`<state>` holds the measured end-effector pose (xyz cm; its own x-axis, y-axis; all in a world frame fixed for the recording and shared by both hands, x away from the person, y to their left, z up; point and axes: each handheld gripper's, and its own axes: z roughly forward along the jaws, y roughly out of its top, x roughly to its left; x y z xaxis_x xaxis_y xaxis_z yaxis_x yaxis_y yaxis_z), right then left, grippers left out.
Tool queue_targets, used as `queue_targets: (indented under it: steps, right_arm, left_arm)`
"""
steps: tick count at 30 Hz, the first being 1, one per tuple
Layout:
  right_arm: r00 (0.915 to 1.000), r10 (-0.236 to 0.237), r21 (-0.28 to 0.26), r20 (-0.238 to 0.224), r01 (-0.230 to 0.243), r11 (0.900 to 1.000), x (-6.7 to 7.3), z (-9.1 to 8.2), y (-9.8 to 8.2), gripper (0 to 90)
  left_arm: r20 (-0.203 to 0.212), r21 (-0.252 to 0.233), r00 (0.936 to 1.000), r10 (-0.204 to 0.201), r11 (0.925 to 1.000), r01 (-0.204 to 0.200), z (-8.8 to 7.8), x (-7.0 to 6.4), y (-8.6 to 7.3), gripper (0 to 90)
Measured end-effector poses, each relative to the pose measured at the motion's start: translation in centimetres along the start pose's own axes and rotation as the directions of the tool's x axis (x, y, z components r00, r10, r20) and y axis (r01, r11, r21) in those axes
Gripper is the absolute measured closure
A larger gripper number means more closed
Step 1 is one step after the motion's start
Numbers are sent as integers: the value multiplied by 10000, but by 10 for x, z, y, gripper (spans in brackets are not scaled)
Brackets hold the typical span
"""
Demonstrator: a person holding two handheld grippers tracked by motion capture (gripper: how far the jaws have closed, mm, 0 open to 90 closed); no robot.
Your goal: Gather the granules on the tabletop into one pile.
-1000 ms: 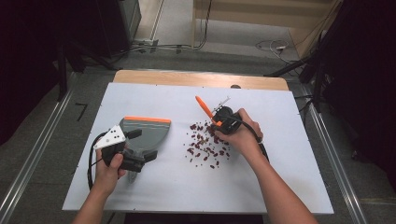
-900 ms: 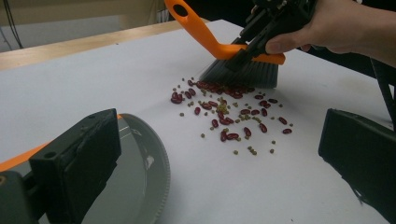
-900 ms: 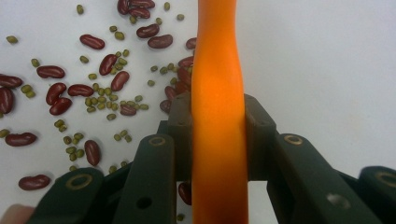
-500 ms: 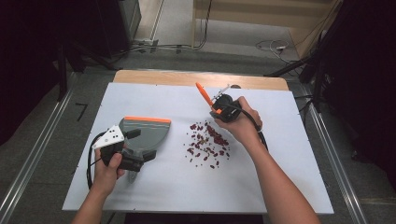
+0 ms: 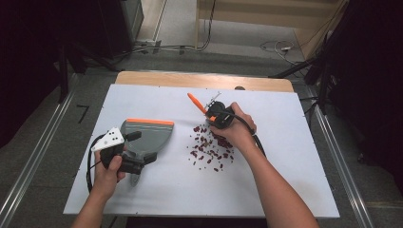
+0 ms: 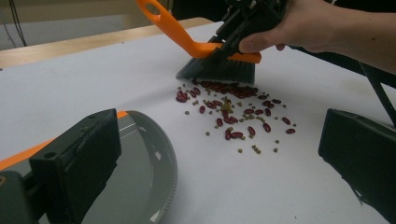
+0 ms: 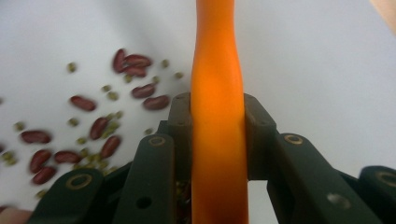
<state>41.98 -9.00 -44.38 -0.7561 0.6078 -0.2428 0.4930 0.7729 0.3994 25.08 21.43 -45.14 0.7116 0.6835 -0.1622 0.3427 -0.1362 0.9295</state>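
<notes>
Your right claw point(image 5: 215, 112) clamps the orange brush point(image 6: 219, 63) at the far edge of the scattered beans point(image 5: 209, 149); your left claw point(image 5: 142, 147) grips the grey dustpan point(image 5: 145, 133) on the white surface point(image 5: 285, 156).

Black two-jaw tongs point(image 5: 138, 148), grey three-cornered plate, trailing black cables, brass-ringed rivets, bare forearms

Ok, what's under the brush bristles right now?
The brush bristles meet the far edge of the spilled beans, red and small green ones, on the white table. Any beans beneath the bristles are covered.
</notes>
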Motion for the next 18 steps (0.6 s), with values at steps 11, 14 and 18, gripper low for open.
queue_targets:
  steps: [11, 14, 18]
  right_arm:
    - [10000, 89, -832, 34, -86, 9965, 9, -30, -9, 688]
    - [9976, 233, -1468, -652, -327, 9886, 19, -49, -12, 688]
    - [9678, 362, -1494, -2492, -754, 9859, 40, -61, -10, 689]
  left_arm:
    - [-8, 41, 10000, 61, 10000, -61, 1, -1, 0, 0]
    - [-4, 9, 10000, -9, 10000, 9, 0, 1, 0, 0]
    - [-24, -63, 10000, -24, 10000, 24, -1, 1, 0, 0]
